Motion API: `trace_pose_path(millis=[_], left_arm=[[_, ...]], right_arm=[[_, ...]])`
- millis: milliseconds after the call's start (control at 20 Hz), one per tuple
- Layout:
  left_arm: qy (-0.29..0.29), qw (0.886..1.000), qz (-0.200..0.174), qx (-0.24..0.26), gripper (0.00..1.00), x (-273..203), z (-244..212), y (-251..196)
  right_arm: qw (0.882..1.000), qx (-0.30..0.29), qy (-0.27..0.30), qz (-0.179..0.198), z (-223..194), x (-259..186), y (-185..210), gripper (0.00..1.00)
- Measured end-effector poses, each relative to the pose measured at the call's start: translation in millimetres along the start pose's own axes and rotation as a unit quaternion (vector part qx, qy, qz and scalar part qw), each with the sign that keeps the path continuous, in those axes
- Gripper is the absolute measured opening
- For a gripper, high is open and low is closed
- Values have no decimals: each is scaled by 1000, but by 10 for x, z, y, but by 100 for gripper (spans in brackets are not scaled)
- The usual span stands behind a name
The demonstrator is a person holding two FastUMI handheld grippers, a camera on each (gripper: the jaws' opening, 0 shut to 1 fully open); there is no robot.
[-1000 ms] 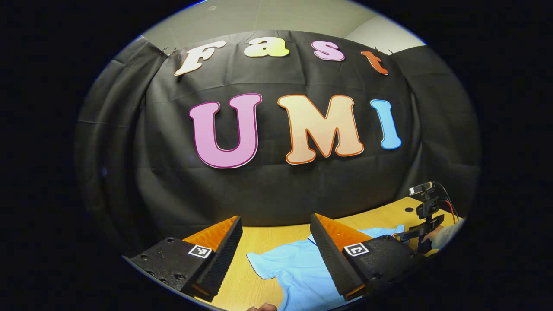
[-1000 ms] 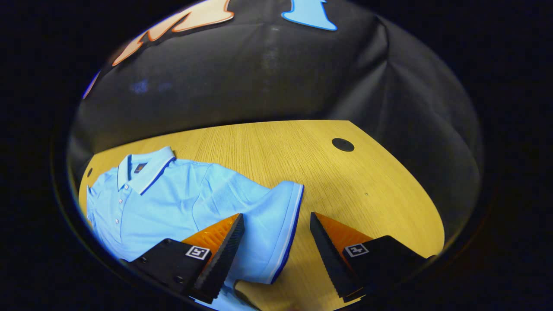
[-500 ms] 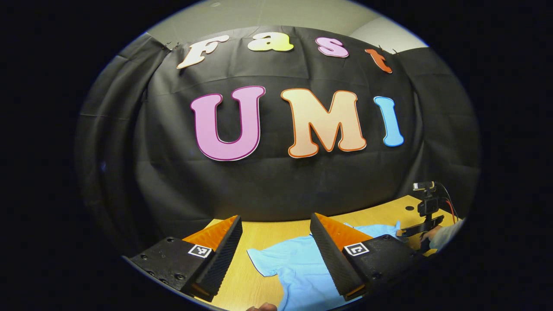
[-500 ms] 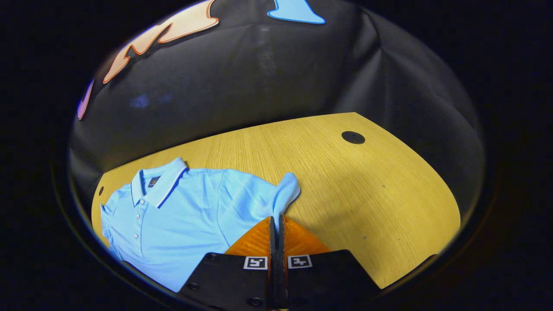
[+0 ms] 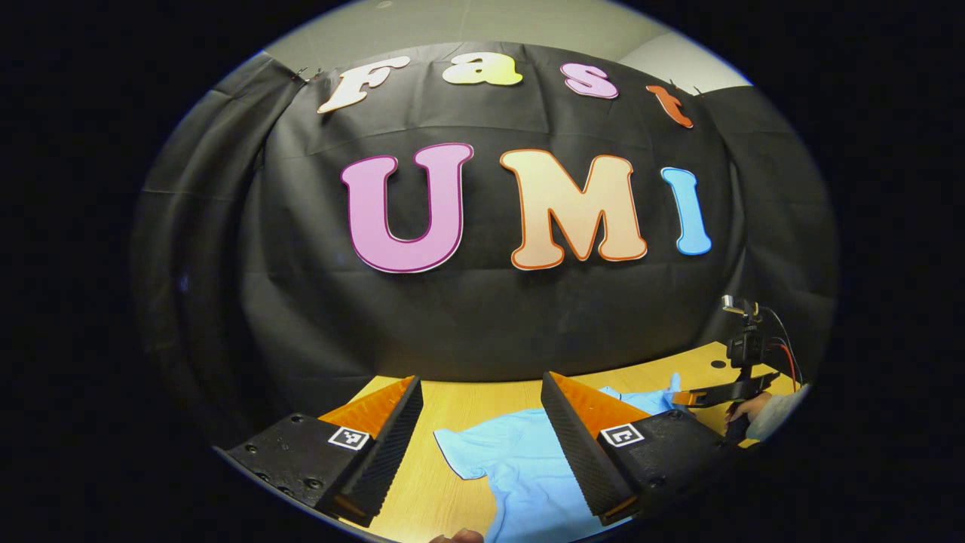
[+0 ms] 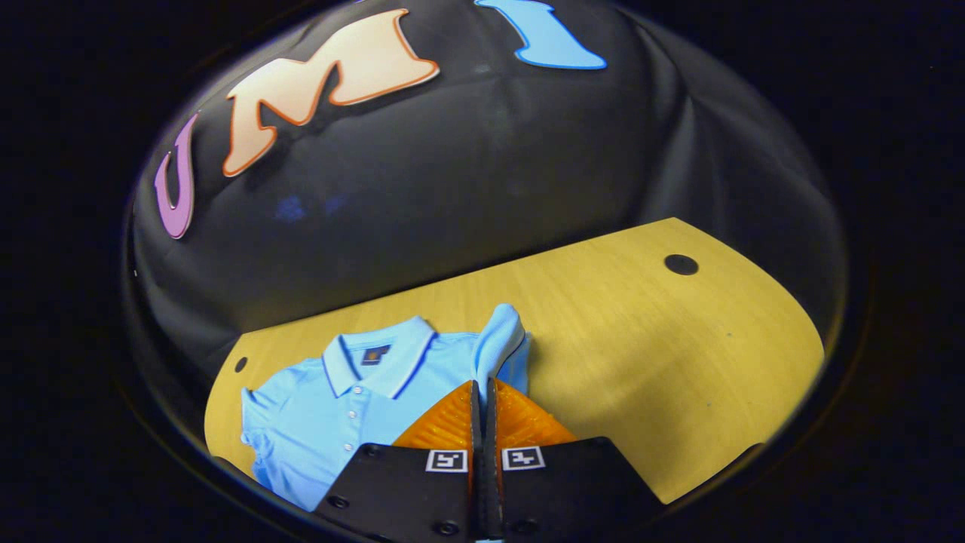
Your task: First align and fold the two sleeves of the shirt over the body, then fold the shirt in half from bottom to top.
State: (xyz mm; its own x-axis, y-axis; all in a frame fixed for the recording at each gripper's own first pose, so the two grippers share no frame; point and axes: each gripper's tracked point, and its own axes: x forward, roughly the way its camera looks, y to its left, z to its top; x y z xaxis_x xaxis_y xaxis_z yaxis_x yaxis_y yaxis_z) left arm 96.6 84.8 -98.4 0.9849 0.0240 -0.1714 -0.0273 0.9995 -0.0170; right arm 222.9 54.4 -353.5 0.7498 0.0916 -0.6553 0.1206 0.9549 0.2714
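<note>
The right tool (image 6: 482, 392) is clamped on the right sleeve (image 6: 500, 339) of the light blue polo shirt (image 6: 332, 407), its two fingers pressed together with the cloth pinched between them; the sleeve rises from the tips in a bunched fold, lifted off the wooden worktop (image 6: 641, 332). In the right gripper view the shirt lies face up at the left part of the worktop, its striped collar (image 6: 377, 362) toward the far edge and its button placket running toward the near side. A dark round hole (image 6: 681, 265) sits in the worktop, far right, well apart from the shirt.

The left tool (image 5: 482, 430) hangs above the worktop with its fingers spread wide and nothing between them. Beyond them lies the shirt's left sleeve (image 5: 482, 449), flat on the wood. At the far right of the left gripper view, the right tool is seen held in a hand (image 5: 742, 411).
</note>
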Motion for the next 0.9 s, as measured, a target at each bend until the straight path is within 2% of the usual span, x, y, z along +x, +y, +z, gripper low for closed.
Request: trace_pose_path(millis=[300, 400, 600, 650, 700, 750, 800, 850, 900], left_arm=[[40, 999, 20, -29, 95, 132, -380, 199], [52, 998, 28, -32, 95, 230, -531, 285], [71, 996, 33, -32, 95, 534, -843, 395], [77, 996, 34, -35, 96, 616, -947, 404], [88, 995, 32, -36, 95, 718, -1063, 405], [104, 993, 31, -37, 95, 797, -1188, 396], [115, 992, 26, -38, 95, 893, -1313, 379], [128, 991, 21, -40, 96, 960, -1434, 350], [142, 989, 14, -41, 96, 1032, -1580, 319]], right_arm=[[998, 19, 42, 40, -445, 108, 567, 4], [997, 22, 52, 48, -524, 67, 667, 13], [998, -22, 34, 44, -472, -127, 672, 98], [998, -37, 26, 41, -429, -208, 652, 94], [998, -48, 18, 44, -384, -304, 658, 98], [997, -54, 11, 46, -373, -386, 655, 94], [997, -59, 9, 45, -364, -494, 627, 98], [997, -63, 8, 44, -353, -602, 588, 94], [997, -66, 8, 41, -354, -690, 533, 94]])
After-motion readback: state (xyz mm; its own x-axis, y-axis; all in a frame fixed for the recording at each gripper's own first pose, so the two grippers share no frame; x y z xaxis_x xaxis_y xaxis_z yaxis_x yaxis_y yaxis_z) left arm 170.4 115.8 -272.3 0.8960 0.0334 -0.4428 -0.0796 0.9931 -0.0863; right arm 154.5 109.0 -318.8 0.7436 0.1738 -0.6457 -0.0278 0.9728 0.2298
